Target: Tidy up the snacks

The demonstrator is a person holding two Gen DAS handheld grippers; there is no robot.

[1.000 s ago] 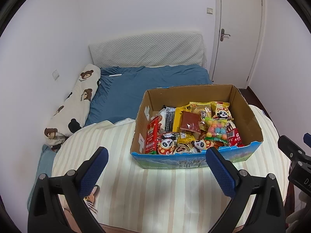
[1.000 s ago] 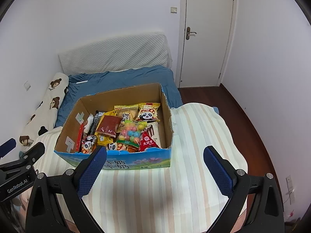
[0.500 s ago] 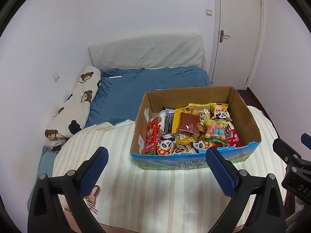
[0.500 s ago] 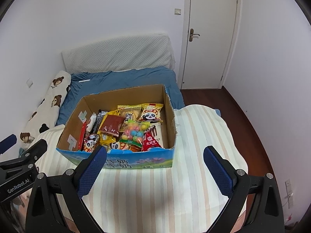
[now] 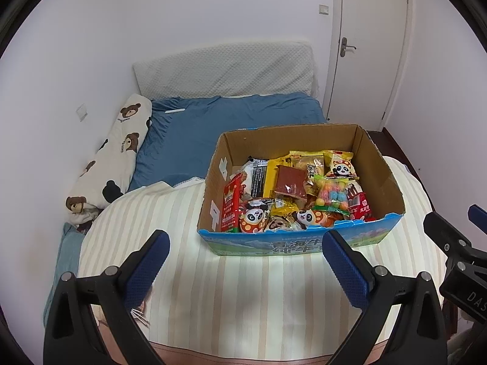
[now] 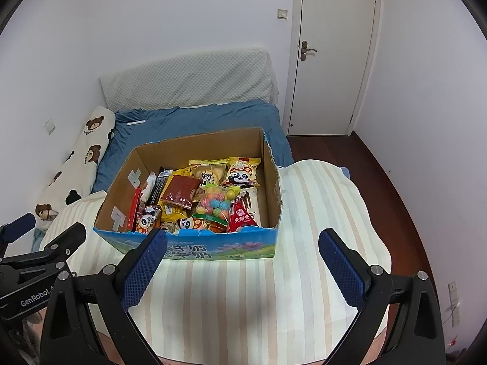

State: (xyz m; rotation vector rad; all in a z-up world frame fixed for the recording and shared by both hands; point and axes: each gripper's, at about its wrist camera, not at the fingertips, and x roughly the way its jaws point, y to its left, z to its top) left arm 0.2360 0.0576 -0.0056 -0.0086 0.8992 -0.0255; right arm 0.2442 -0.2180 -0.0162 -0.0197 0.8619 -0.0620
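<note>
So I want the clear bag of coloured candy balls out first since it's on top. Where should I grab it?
Come from above with the right hand-held gripper. The candy bag lies flat on top of the pile in the cardboard box, so pinching its crinkled far edge near the panda packet looks safest; its near edge sits against other packets.

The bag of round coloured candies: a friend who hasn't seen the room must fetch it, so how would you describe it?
On the striped blanket sits an open cardboard box full of snacks. Toward its right side, in front of the yellow panda packet, lies the candy bag. It alone is see-through, showing pastel balls.
</note>
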